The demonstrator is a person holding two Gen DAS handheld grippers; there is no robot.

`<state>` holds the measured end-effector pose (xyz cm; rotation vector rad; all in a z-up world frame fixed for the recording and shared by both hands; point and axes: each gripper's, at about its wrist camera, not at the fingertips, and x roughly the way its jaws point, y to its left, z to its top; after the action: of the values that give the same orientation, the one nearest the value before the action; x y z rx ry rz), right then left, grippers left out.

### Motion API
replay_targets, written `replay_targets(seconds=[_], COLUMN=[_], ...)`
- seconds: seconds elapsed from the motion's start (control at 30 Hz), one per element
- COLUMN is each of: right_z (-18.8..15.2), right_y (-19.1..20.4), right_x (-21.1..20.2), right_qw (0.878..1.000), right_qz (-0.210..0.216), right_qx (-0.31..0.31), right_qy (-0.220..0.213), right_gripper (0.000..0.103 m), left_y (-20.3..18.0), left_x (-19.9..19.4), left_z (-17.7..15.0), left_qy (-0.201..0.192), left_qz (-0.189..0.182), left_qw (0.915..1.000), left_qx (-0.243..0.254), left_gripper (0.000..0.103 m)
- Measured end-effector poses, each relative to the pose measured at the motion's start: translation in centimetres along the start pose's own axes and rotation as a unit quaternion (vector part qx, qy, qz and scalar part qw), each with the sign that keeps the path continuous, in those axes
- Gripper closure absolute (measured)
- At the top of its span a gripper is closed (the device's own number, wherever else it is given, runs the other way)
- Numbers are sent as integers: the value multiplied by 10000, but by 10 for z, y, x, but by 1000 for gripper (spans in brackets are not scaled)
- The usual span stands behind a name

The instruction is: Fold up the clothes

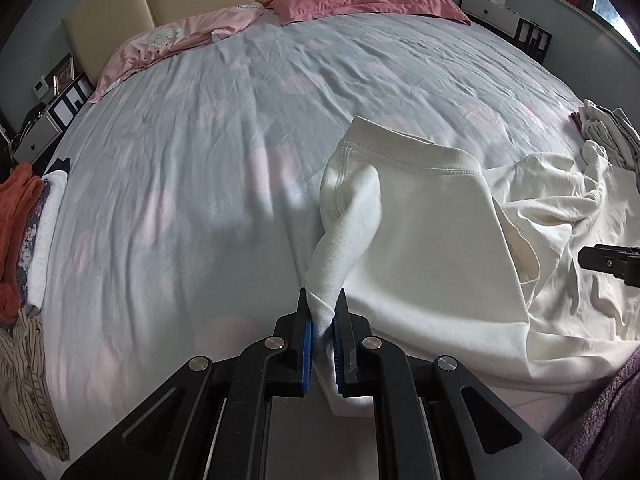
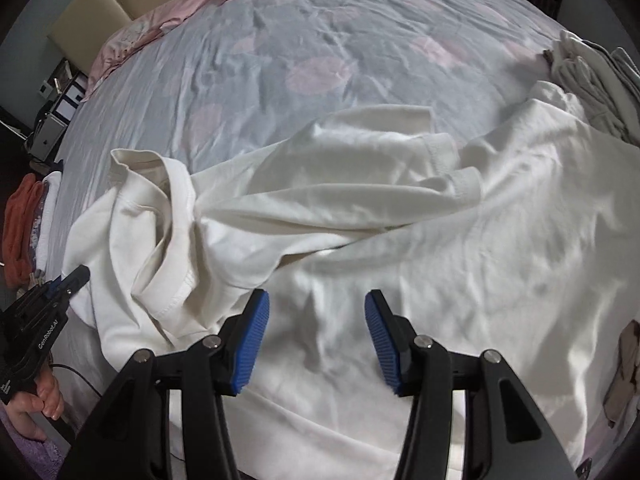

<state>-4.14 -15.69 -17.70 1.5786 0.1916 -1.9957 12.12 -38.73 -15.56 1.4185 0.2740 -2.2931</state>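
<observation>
A white T-shirt point(image 1: 432, 248) lies spread and rumpled on the grey-blue bedsheet point(image 1: 180, 168). My left gripper point(image 1: 322, 312) is shut on a bunched edge of the shirt, near the collar and shoulder, and lifts it a little. In the right wrist view the same shirt point(image 2: 400, 216) covers the near part of the bed, with its collar point(image 2: 176, 208) at the left. My right gripper point(image 2: 316, 312) is open and empty, hovering just above the shirt's body. The left gripper also shows in the right wrist view point(image 2: 76, 276) at the shirt's left edge.
Two pink pillows point(image 1: 360, 0) lie at the headboard. A stack of folded clothes, orange and white, point(image 1: 28, 236) sits at the bed's left edge. A heap of grey and white clothes point(image 1: 608, 136) lies at the right edge. A purple blanket point(image 1: 600, 420) is at the near right.
</observation>
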Motion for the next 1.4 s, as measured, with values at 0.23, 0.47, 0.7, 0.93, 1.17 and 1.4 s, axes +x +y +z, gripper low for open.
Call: replay_targets(seconds=[0.23,0.47,0.7,0.93,1.17,1.4], right_z=[0,1,2,-2,-3,-12], right_y=[34,55,47,47,7,-6], right_x=[9,36,35,1,-27,-64], right_qw=[9973,9952,9958,9871,9780,9626], right_qz=[-9,-359,-314,-776,-1171,-1488], right_qx=[-463,-761,-628,-450,486,803], right_qy=[-568,-491,-586,-1328,-1659,-2119], right_gripper=[54,73,93,97,98,98], left_y=[-10,-24,-25,-13,-2,8], left_x=[1,13,15,2,-37,-78], left_z=[2,3,3,6,0,-6], left_qy=[-91,11,-99,-390,-952,-1409], left_qz=[-9,333,616,728,785,724], left_qw=[9998,9982,9964,9964,9923,9871], left_qx=[197,508,571,201,-78,-238], left_gripper=[74,73,83,93,95,97])
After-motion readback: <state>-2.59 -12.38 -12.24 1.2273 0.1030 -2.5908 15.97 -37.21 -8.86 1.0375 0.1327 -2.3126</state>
